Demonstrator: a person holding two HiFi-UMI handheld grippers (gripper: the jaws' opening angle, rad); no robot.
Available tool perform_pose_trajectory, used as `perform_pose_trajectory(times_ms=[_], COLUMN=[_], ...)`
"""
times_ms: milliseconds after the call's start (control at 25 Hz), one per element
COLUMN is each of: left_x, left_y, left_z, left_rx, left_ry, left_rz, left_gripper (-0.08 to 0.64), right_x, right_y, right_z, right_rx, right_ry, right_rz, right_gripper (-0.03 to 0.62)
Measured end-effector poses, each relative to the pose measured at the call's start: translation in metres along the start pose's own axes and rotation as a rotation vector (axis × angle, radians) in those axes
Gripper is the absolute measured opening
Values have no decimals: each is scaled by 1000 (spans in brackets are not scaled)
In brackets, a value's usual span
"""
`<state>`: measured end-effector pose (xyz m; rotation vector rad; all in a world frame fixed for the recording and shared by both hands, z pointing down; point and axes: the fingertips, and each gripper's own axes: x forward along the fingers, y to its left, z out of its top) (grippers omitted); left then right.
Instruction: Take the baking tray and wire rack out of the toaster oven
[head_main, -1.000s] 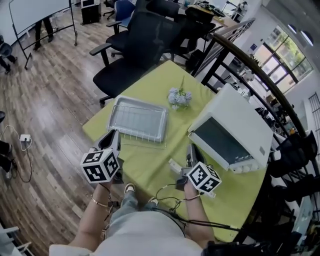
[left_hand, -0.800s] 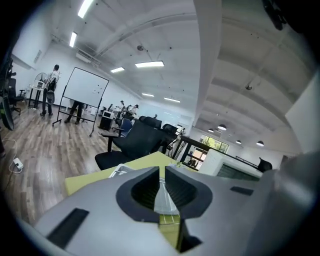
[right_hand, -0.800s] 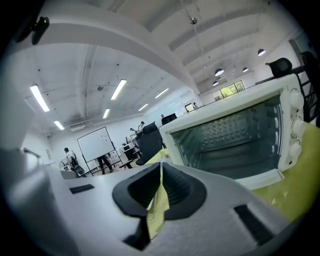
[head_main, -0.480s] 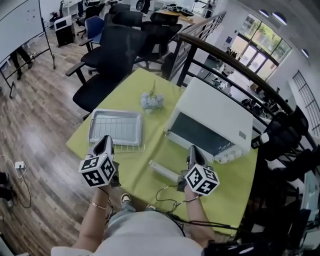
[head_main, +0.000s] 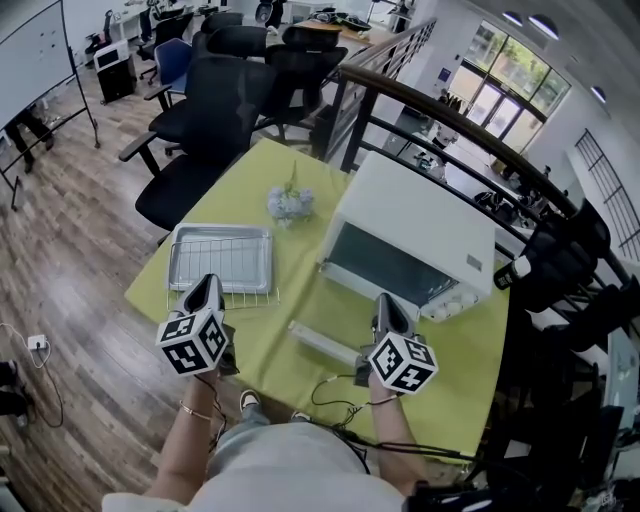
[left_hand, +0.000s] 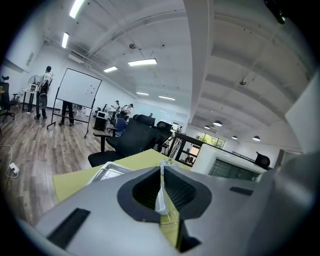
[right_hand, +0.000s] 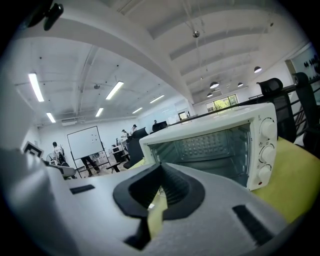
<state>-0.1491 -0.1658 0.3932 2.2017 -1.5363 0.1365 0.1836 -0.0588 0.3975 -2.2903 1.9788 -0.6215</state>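
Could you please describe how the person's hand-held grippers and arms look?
The left hand-held gripper and the right hand-held gripper each have a grey body tapering to two jaws lined with black ribbed pads, plus a white cube printed with black square markers. A thin black cable hangs below the right one. Both forearms are bare of sleeves; the left wrist wears a thin bracelet.

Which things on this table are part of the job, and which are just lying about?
Job:
toaster oven, door open
baking tray, out on the table
wire rack, under the tray

Lying about:
flowers
office chairs beyond the table
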Motion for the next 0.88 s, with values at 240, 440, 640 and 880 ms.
perform_pose_trajectory(times_ms=[240,440,640,880], left_x=[-3,0,0,0], left_y=[2,10,15,18], left_z=[-3,-4,0,-3], left_rx=[-8,-13,-17,-17], left_ry=[11,17,15,24], left_rz=[0,0,-3,2], left_gripper=[21,21,21,21], right_x=[-3,2,2,2], right_y=[2,8,11,11], right_z=[-4,-7,-5,-6], right_rx=[9,-2,-9,2], right_ry=[16,16,15,15], right_rz=[9,3,-9,-9], right_gripper=[0,0,0,-1])
